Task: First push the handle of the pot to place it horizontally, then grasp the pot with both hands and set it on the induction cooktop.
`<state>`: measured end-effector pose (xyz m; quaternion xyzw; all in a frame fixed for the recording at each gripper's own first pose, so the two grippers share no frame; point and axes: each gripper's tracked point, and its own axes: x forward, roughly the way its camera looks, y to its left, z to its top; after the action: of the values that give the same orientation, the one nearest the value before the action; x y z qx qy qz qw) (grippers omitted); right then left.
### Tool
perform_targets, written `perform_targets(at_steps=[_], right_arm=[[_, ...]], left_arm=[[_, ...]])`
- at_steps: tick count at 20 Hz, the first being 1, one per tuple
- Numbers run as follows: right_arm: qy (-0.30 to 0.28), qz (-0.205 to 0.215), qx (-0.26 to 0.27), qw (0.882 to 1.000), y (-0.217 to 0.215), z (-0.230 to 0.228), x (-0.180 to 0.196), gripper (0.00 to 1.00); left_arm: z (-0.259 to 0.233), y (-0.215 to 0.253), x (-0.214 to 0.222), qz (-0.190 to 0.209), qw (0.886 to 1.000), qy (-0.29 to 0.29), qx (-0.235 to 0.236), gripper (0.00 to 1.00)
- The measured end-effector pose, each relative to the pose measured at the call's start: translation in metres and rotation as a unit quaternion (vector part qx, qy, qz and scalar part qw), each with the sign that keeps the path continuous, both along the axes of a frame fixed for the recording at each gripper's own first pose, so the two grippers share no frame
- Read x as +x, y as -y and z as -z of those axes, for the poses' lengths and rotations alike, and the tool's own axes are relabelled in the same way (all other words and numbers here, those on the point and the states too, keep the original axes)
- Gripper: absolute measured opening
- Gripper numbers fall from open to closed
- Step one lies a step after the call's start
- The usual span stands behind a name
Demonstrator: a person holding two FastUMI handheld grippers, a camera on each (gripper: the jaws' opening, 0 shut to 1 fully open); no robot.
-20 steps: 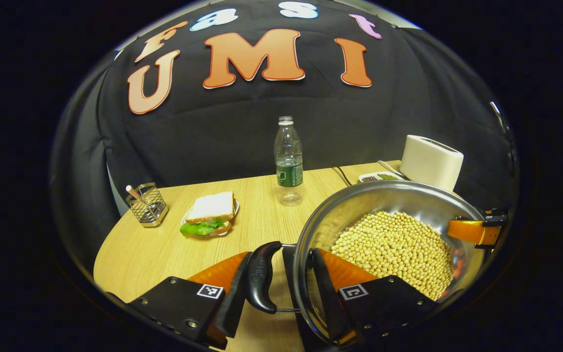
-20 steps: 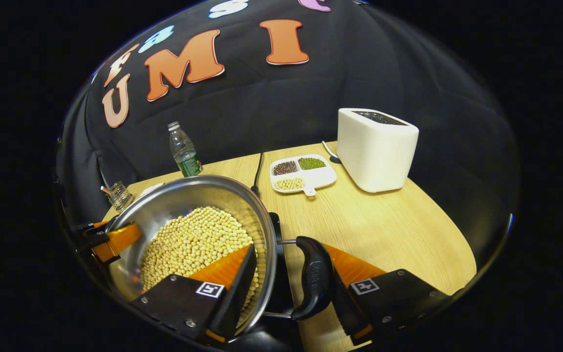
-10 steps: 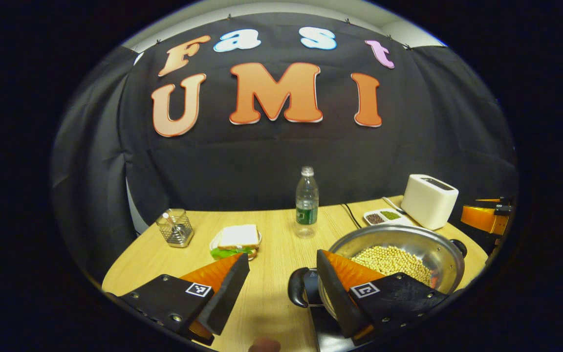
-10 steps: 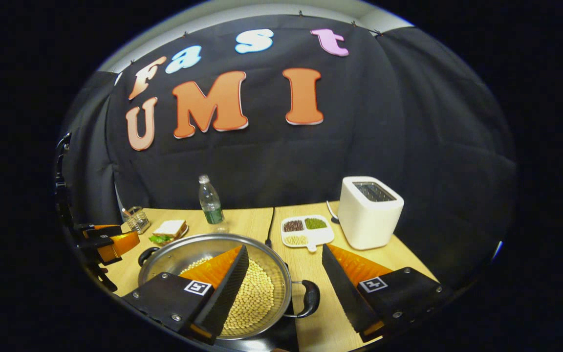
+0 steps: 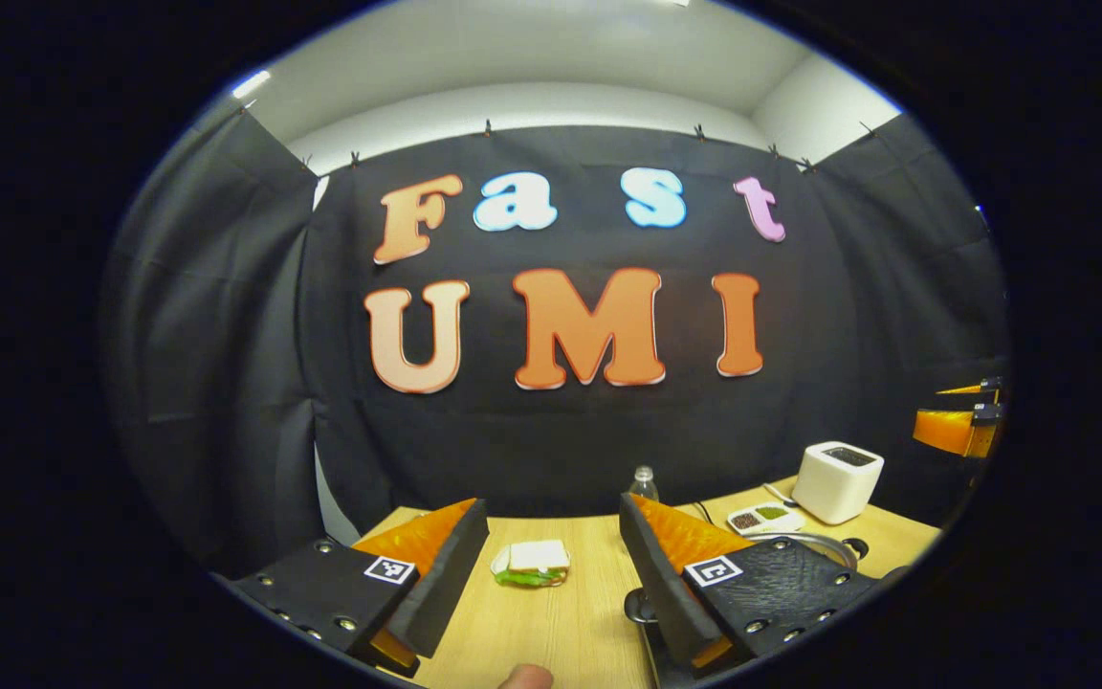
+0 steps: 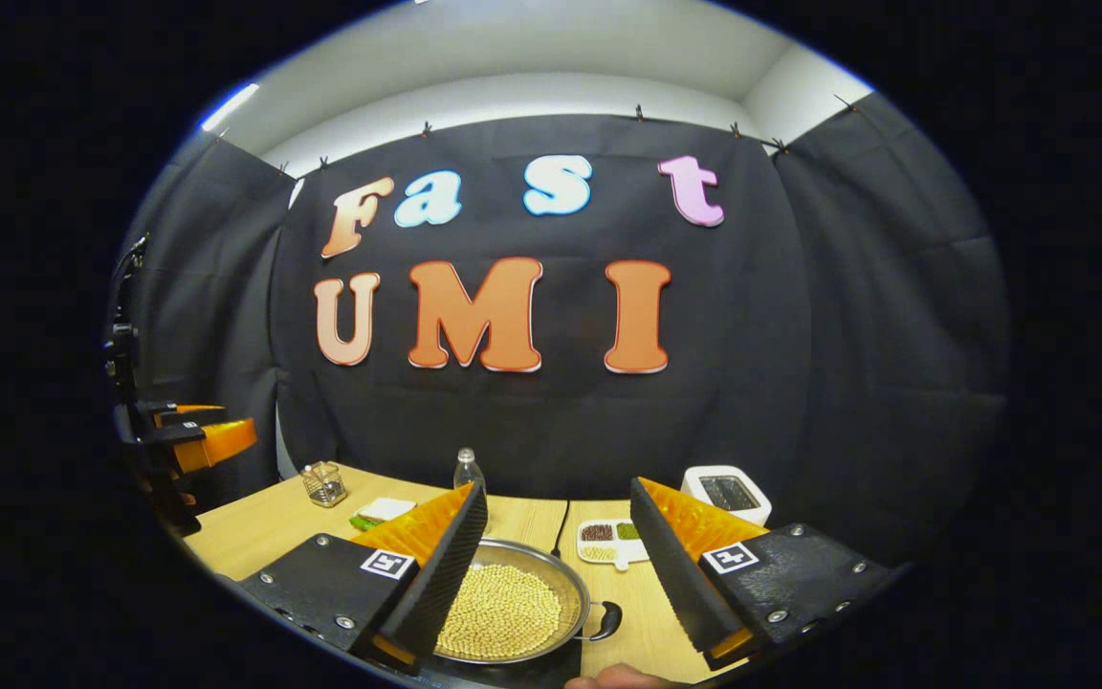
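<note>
In the left gripper view we see just a thin bit of the pot [image 5: 814, 542] rim, because the gripper's right finger [image 5: 671, 565] covers most of it, and the bottle [image 5: 644, 481] behind that finger shows only its top. In the right gripper view the left finger [image 6: 441, 560] hides the near left part of the pot [image 6: 513, 612], and we cannot tell what the dark thing under the pot is. The little things in the white divided dish [image 6: 608, 544] are too small for us to name.
</note>
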<state>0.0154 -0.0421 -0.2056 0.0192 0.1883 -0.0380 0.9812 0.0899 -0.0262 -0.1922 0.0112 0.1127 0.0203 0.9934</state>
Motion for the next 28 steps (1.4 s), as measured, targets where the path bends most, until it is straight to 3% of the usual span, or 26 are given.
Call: perform_targets(at_steps=[6,12,14,15,16,18,22,27,28], right_arm=[[0.071,-0.013,-0.023,0.997,0.003,-0.095,-0.006,0.94],[0.116,-0.018,-0.009,0.993,0.008,-0.171,-0.015,0.98],[0.134,-0.012,-0.016,0.991,0.014,-0.191,-0.016,0.89],[0.139,-0.012,-0.018,0.990,0.016,-0.200,-0.016,0.99],[0.145,-0.016,-0.019,0.989,0.015,-0.208,-0.016,0.94],[0.155,-0.018,-0.014,0.988,0.014,-0.222,-0.017,0.94],[0.161,-0.033,-0.007,0.986,0.004,-0.227,-0.022,0.98],[0.171,-0.050,-0.010,0.984,-0.006,-0.228,-0.020,0.94],[0.172,-0.051,-0.010,0.984,-0.006,-0.228,-0.020,0.98]], left_arm=[[-0.104,-0.043,-0.036,-0.023,0.998,0.062,0.004,0.86],[-0.185,-0.078,-0.070,-0.059,0.990,0.125,0.011,0.86],[-0.202,-0.086,-0.079,-0.066,0.988,0.137,0.005,0.86],[-0.207,-0.090,-0.083,-0.072,0.988,0.140,0.004,0.86],[-0.213,-0.093,-0.087,-0.079,0.986,0.145,0.005,0.86],[-0.221,-0.099,-0.092,-0.099,0.983,0.157,0.006,0.86],[-0.217,-0.084,-0.104,-0.102,0.983,0.154,-0.003,0.84],[-0.230,-0.080,-0.108,-0.107,0.978,0.178,0.006,0.85],[-0.229,-0.078,-0.109,-0.105,0.979,0.176,0.006,0.85]])
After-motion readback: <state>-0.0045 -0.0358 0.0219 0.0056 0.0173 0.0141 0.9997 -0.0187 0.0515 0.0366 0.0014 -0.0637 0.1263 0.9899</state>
